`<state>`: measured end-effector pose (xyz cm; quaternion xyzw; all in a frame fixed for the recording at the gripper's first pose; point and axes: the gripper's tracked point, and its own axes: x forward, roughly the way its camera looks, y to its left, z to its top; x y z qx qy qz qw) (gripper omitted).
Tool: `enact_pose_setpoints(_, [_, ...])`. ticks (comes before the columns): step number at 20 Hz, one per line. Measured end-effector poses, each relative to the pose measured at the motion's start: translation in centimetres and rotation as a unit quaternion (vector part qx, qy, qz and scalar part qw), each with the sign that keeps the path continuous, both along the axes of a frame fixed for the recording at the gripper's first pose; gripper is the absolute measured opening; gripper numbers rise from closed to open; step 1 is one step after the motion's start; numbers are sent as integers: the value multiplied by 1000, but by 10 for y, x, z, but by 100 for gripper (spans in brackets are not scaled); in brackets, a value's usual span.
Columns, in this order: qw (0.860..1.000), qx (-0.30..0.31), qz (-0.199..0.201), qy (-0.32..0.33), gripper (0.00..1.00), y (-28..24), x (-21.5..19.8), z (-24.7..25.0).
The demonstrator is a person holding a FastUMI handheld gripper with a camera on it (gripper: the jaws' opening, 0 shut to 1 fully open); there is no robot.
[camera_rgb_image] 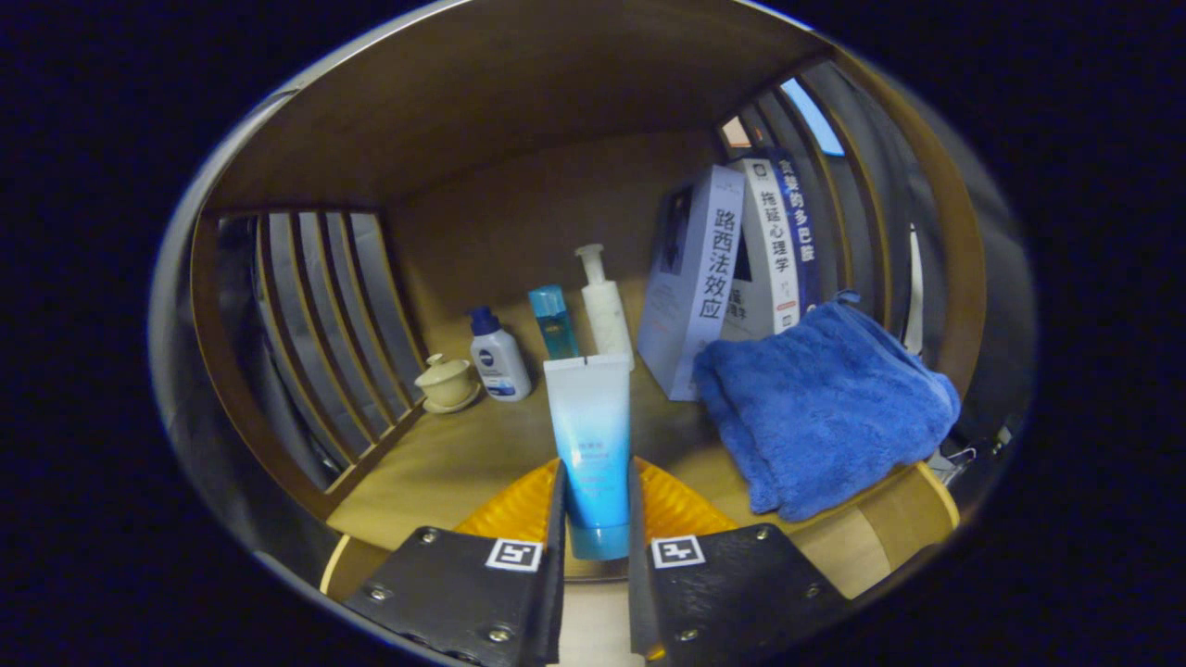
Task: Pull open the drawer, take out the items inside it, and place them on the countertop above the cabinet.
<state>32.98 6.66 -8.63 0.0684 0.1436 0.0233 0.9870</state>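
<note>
blue tube (590, 445) clamped in tongs (596, 547), towel (825, 408) beside

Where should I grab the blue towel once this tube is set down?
The fingers are shut on the tube now. The towel lies folded on the countertop against the books. Its near, thick folded edge looks best: come from the front, slightly above, and pinch the layers together, since books block the back.

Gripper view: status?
Gripper shut on blue tube, held upright over countertop. Ahead: bottles, books. Blue towel close beside.
</note>
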Motion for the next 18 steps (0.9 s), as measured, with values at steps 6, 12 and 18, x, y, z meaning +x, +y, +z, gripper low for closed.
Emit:
enact_pose_setpoints(6, [999,-34,6,31,33,28,16,-21])
enact_pose_setpoints(12, [998,-55,3,17,78,40,-8,-4])
enact_pose_setpoints(18, [998,-59,1,-25,98,46,-77,14])
